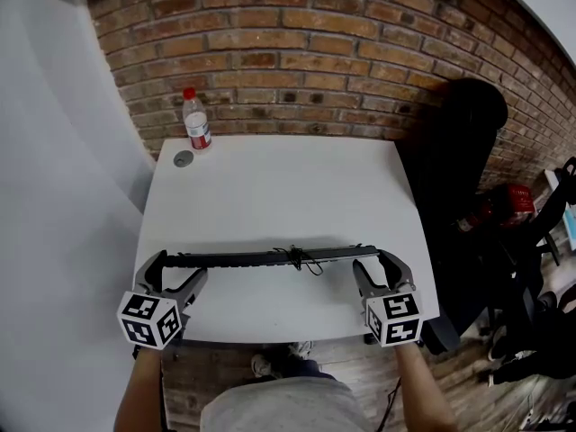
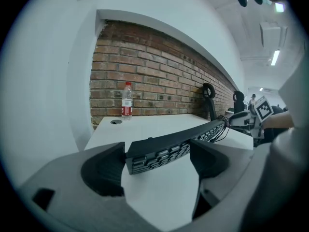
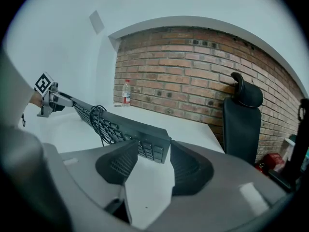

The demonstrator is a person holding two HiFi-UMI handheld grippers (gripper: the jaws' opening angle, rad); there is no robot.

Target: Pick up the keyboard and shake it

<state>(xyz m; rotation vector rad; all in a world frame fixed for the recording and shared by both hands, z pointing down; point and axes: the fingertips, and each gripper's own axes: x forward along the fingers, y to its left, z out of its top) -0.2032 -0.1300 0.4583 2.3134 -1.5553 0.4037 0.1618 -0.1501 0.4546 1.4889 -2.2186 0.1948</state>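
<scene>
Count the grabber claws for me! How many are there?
2. The left gripper is clamped on the left end of the keyboard, and the right gripper is clamped on its right end, above the front of the table. None seem hidden.

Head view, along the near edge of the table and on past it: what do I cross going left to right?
left gripper → keyboard → right gripper → black office chair
</scene>
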